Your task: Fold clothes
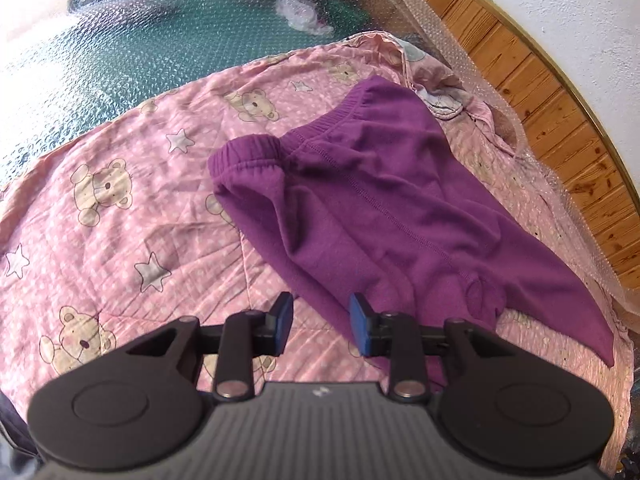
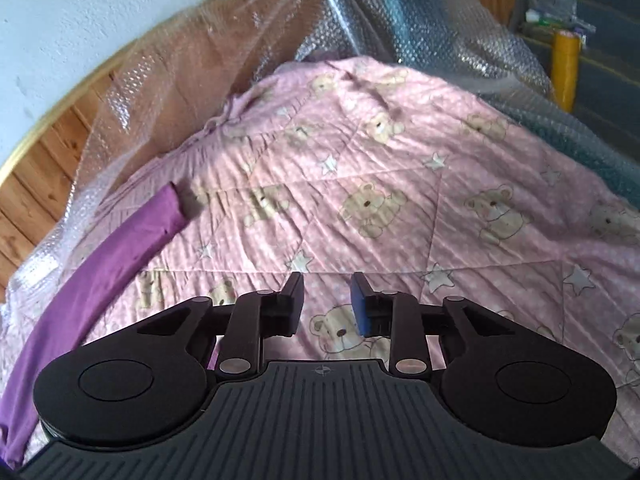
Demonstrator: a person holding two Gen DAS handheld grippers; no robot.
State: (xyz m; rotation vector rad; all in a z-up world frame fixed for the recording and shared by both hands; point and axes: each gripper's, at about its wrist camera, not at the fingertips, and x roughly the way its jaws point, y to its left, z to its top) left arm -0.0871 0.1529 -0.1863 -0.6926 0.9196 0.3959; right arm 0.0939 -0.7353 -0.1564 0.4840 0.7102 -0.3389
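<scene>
Purple pants (image 1: 380, 208) lie crumpled on a pink quilt with bears and stars (image 1: 120, 220), waistband toward the far side. My left gripper (image 1: 321, 322) is open and empty, hovering over the near edge of the pants. In the right wrist view my right gripper (image 2: 326, 304) is open and empty above the quilt (image 2: 400, 200). One purple pant leg (image 2: 96, 264) runs along the left of that view, apart from the gripper.
Bubble wrap (image 1: 140, 40) covers the green surface beyond the quilt. A wooden panelled wall (image 1: 552, 120) borders the quilt's right side. A yellow tape roll (image 2: 565, 64) stands on shelves at the far right of the right wrist view.
</scene>
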